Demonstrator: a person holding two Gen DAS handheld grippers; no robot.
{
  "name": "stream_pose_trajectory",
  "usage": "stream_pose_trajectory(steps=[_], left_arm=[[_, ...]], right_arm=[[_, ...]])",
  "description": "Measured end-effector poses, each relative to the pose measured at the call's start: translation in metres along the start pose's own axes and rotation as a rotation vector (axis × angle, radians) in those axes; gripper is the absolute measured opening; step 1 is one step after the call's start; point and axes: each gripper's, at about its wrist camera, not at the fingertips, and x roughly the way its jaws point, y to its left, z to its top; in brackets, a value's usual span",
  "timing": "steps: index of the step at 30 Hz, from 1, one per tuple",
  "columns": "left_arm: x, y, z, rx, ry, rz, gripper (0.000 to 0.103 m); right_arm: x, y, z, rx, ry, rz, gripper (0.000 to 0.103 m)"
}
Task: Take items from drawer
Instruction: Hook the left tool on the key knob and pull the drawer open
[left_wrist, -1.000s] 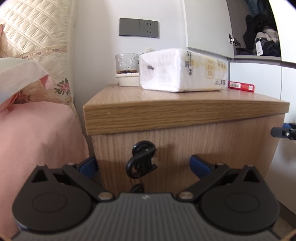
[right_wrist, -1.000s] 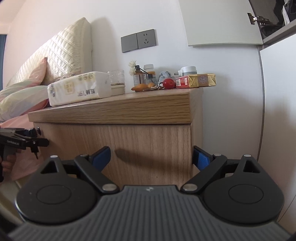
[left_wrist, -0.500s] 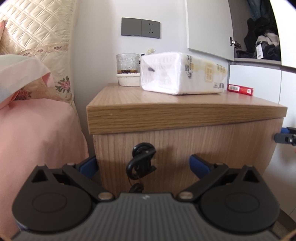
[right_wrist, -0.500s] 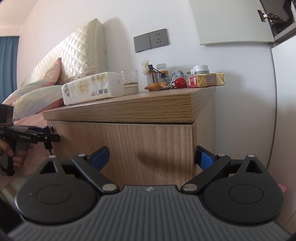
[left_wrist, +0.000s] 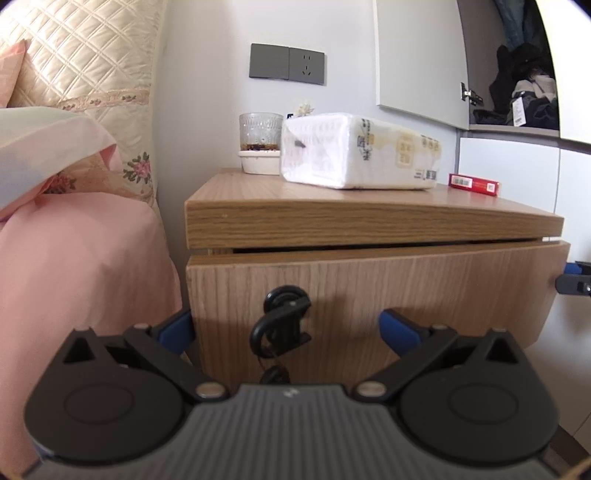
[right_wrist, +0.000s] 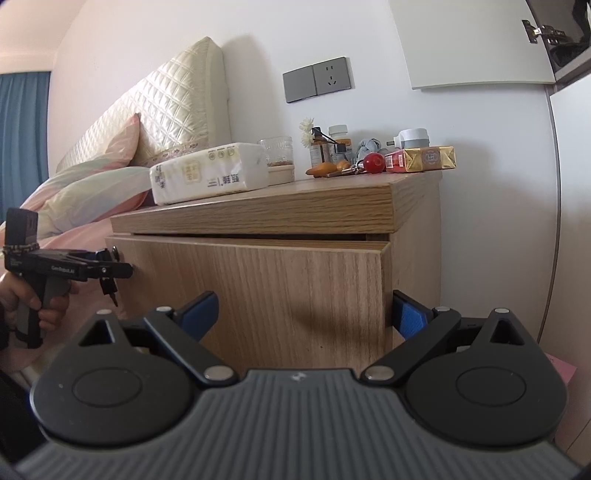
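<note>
The wooden drawer front (left_wrist: 424, 288) of the nightstand stands slightly out, with a dark gap under the top slab. A black key with a hanging ring (left_wrist: 282, 317) sits in its lock. My left gripper (left_wrist: 286, 325) is open, one blue finger past the drawer's left edge and the other in front of the panel. Seen from the right wrist, the drawer front (right_wrist: 280, 280) fills the middle. There my right gripper (right_wrist: 303, 302) is open, its right finger (right_wrist: 406, 317) hooked past the drawer's right edge. The inside of the drawer is hidden.
On the nightstand top (left_wrist: 332, 218) lie a tissue pack (left_wrist: 354, 155), a glass (left_wrist: 260, 133) and a red box (left_wrist: 474, 184). Bottles, a red ball (right_wrist: 373, 162) and a gold box (right_wrist: 430, 158) crowd its back right. A pink bed (left_wrist: 74, 258) lies left, a wardrobe (left_wrist: 517, 162) right.
The drawer front has come out from under the top, opening a dark gap. Both grippers have drawn back with it.
</note>
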Motion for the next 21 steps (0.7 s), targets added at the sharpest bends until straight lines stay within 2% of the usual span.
stream_pose_trajectory(steps=[17,21], left_arm=[[-0.042,-0.008,-0.014,0.001,0.001,0.003,0.103],[-0.052,-0.016,-0.019,0.032,0.001,0.031,0.103]], right_arm=[[-0.036,0.022,-0.006,-0.079,0.050,0.045,0.100],[-0.043,0.026,-0.007,-0.100,0.062,0.054,0.100]])
